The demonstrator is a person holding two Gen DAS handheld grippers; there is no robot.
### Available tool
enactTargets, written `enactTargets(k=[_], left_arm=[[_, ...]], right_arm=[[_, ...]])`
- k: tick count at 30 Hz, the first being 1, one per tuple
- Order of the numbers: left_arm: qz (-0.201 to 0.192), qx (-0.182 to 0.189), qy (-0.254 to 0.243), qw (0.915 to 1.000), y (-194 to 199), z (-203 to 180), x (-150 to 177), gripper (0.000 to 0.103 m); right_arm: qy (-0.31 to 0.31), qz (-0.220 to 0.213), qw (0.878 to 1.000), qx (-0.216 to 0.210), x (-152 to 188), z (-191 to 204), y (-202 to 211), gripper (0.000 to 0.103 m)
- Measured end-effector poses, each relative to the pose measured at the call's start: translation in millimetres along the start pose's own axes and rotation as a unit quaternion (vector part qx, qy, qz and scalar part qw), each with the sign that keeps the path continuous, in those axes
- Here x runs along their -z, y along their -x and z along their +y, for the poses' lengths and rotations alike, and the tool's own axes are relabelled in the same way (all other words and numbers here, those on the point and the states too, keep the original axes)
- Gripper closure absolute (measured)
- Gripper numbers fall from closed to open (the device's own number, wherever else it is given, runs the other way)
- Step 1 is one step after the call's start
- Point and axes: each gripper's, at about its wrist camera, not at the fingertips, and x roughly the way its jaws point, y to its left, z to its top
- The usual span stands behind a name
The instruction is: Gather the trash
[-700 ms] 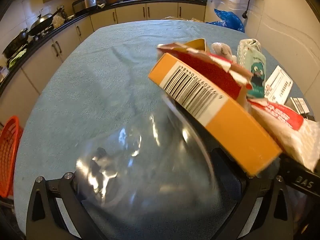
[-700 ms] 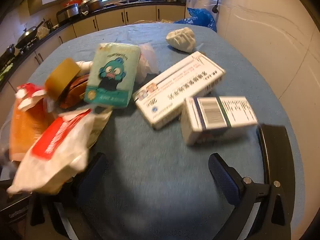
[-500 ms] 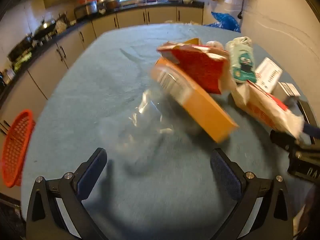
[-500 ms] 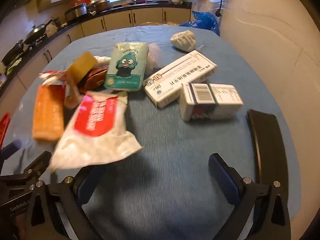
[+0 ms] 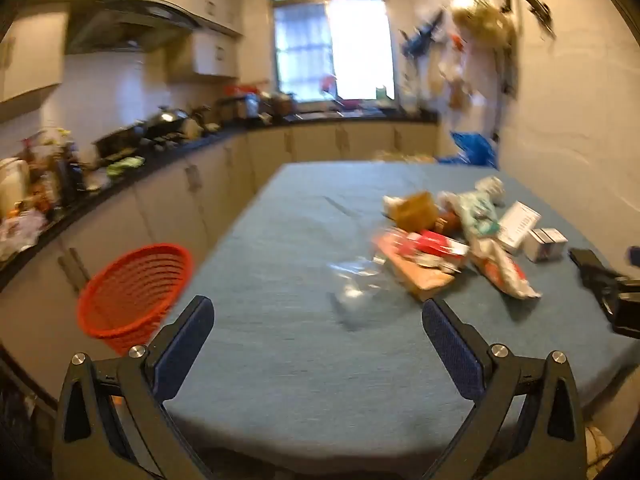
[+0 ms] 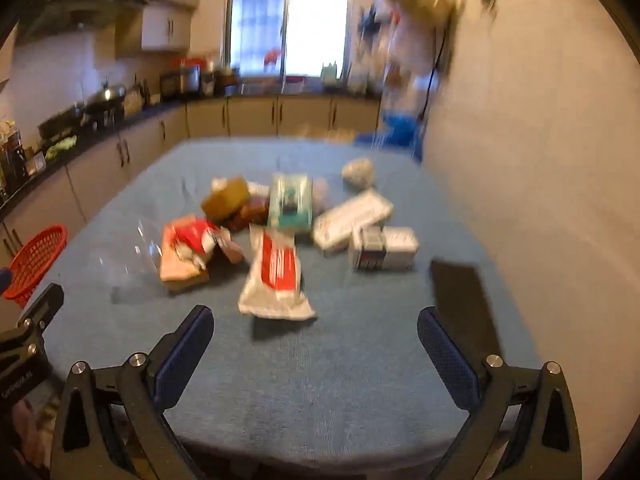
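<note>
Since both the left gripper (image 5: 318, 330) and the right gripper (image 6: 316, 332) hover empty with fingers spread wide, nothing is collected yet: the trash pile (image 6: 280, 224) lies mid-table, well right of the red basket (image 5: 134, 290) beside the table's edge. I'd take the near white wrapper (image 6: 276, 280) first (it's floppy, so pinch an edge).
</note>
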Motion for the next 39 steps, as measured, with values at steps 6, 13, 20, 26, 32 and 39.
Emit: enactTargets(k=[6, 13, 20, 26, 32, 39], left_arm=[[-0.044, -0.049, 0.042, 0.997, 25, 35, 9, 0.0], [-0.045, -0.055, 0.046, 0.9964, 24, 35, 20, 0.0], [-0.041, -0.047, 0.04, 0.9973, 18, 31, 26, 0.0], [-0.051, -0.045, 0.03, 0.9972, 19, 28, 27, 0.0], [-0.049, -0.048, 0.031, 0.9972, 18, 29, 28, 0.0], [-0.049, -0.048, 0.03, 0.9971, 16, 29, 29, 0.0]], right_arm=[[-0.002, -0.081, 0.997, -0.003, 12, 14, 38, 0.0], [-0.006, -0.151, 0.988, -0.013, 16, 16, 56, 0.0], [-0.008, -0.138, 0.99, -0.025, 15, 16, 49, 0.0], [-0.001, -0.125, 0.992, -0.027, 17, 20, 42, 0.0], [0.015, -0.122, 0.992, -0.033, 20, 26, 42, 0.0], [0.02, -0.112, 0.993, -0.036, 21, 29, 38, 0.0]])
